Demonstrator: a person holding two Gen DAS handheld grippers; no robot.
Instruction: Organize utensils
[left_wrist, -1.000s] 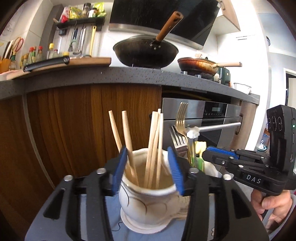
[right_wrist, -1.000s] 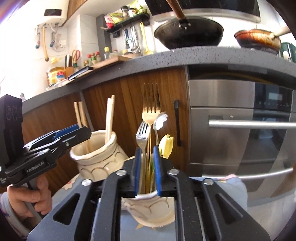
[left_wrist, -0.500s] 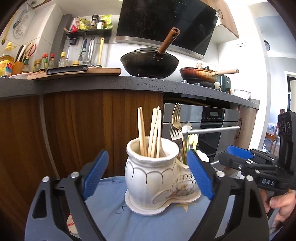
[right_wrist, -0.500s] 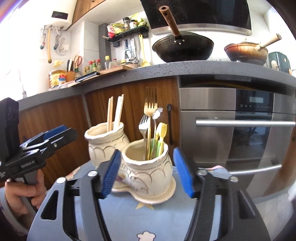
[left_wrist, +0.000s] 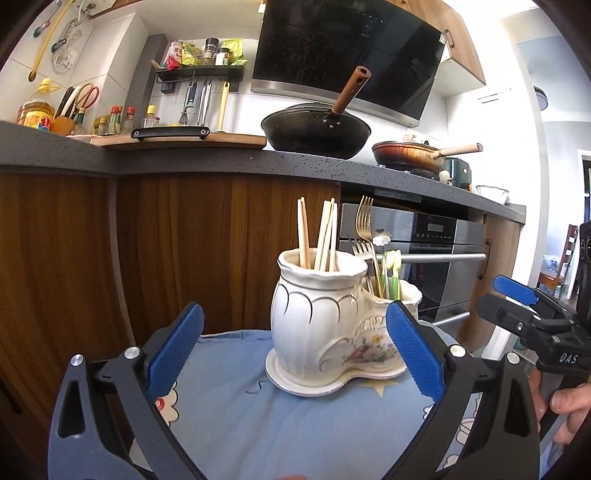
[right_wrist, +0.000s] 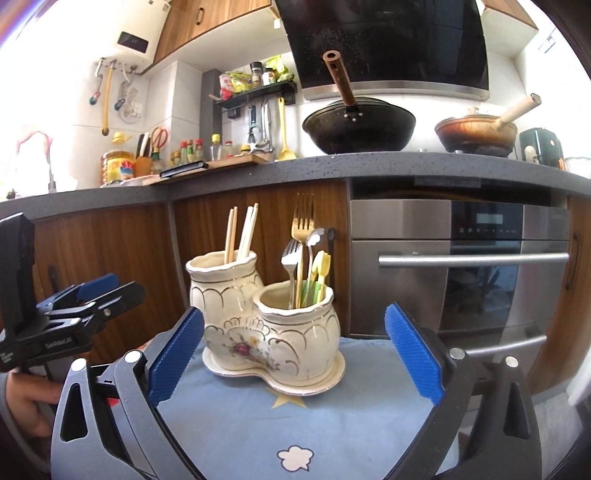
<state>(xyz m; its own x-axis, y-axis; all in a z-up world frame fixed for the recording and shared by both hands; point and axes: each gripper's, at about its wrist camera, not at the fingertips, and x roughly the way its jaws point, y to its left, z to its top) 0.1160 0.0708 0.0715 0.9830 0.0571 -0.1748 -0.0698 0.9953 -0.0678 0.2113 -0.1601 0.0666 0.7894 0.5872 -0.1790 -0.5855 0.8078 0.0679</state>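
Observation:
A cream ceramic double-pot utensil holder (right_wrist: 266, 332) stands on a table with a blue cloth (right_wrist: 258, 424); it also shows in the left wrist view (left_wrist: 325, 332). Its taller pot holds several wooden chopsticks (right_wrist: 242, 236) (left_wrist: 319, 236). Its lower pot holds a gold fork (right_wrist: 302, 236), a silver fork (right_wrist: 290, 258), a spoon and yellow-green utensils (right_wrist: 319, 273). My left gripper (left_wrist: 291, 350) is open and empty, back from the holder. My right gripper (right_wrist: 293, 358) is open and empty, back from the holder too.
Wooden cabinet doors (left_wrist: 184, 251) and a steel oven (right_wrist: 461, 273) stand close behind the table. The dark counter (right_wrist: 258, 170) above carries a black wok (right_wrist: 358, 125), a brown pan (right_wrist: 476, 133) and a cutting board with a knife.
Both grippers have opened wide and pulled back from the holder. The left let go of the chopsticks in the tall pot; the right let go of the fork in the lower pot.

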